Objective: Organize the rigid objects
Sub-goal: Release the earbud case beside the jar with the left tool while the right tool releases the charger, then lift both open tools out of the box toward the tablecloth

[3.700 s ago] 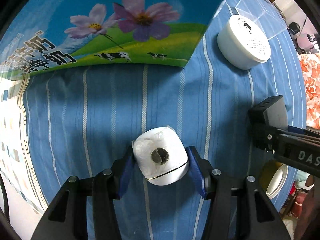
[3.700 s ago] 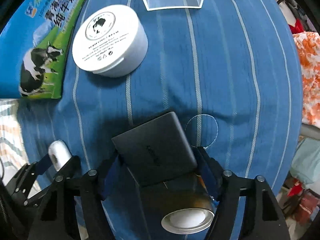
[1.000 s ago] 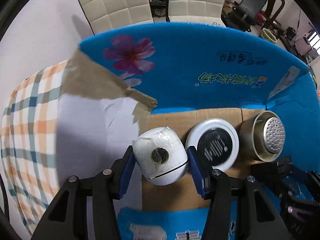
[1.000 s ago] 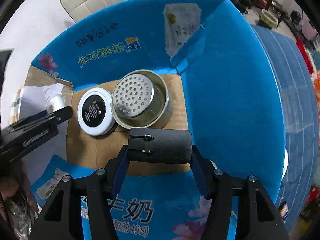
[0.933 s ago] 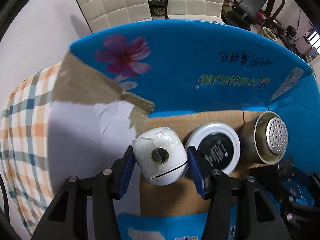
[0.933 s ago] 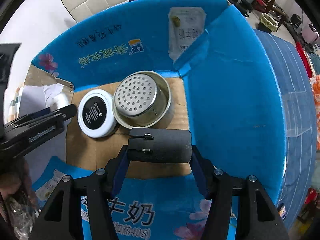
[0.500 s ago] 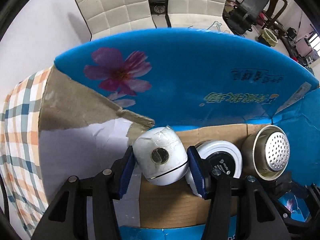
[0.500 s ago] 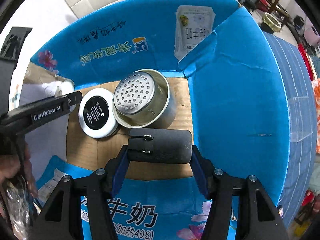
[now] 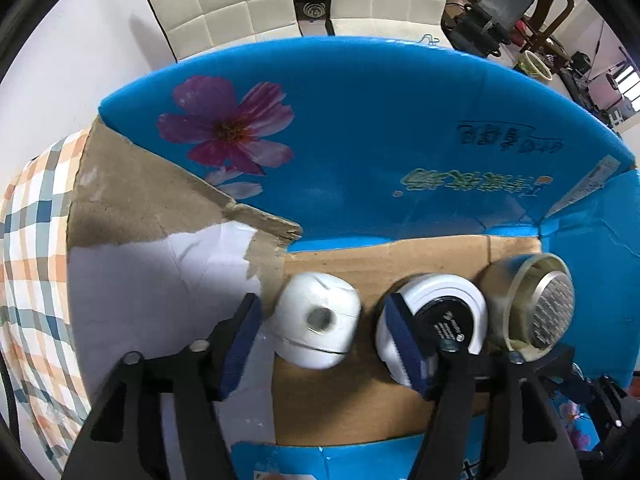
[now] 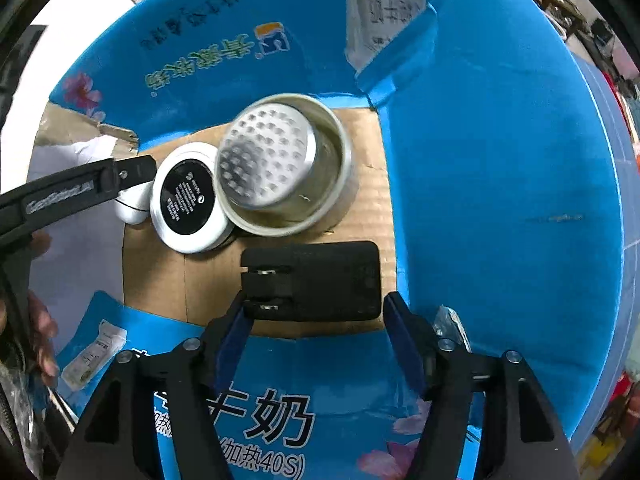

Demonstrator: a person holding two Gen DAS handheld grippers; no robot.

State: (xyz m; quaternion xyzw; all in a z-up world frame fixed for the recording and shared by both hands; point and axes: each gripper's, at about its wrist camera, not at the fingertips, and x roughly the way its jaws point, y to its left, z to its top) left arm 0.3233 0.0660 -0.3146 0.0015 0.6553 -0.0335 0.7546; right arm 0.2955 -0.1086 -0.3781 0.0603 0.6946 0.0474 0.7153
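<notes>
An open blue milk carton (image 9: 360, 140) with a cardboard floor holds a white jar with a black label (image 9: 440, 320) and a perforated metal cup (image 9: 536, 308). My left gripper (image 9: 322, 342) points down into it, jaws opening. A white rounded device (image 9: 318, 326) lies blurred between the pads, touching neither. In the right wrist view my right gripper (image 10: 316, 336) is also opening over a black plug adapter (image 10: 312, 280). The right pad stands clear of the adapter, which rests on the carton (image 10: 500, 200) floor, in front of the metal cup (image 10: 280, 172) and jar (image 10: 188, 200).
The carton's left wall is torn, showing brown cardboard and white paper (image 9: 160, 280). A checked cloth (image 9: 32, 280) lies to the left and white padded chairs (image 9: 240, 0) stand behind. A person's hand (image 10: 40, 320) holds the left gripper arm (image 10: 80, 192).
Both grippers' jaws have spread apart. The white device has left the left pads and dropped towards the carton floor. The right gripper sank into the carton and the adapter came loose.
</notes>
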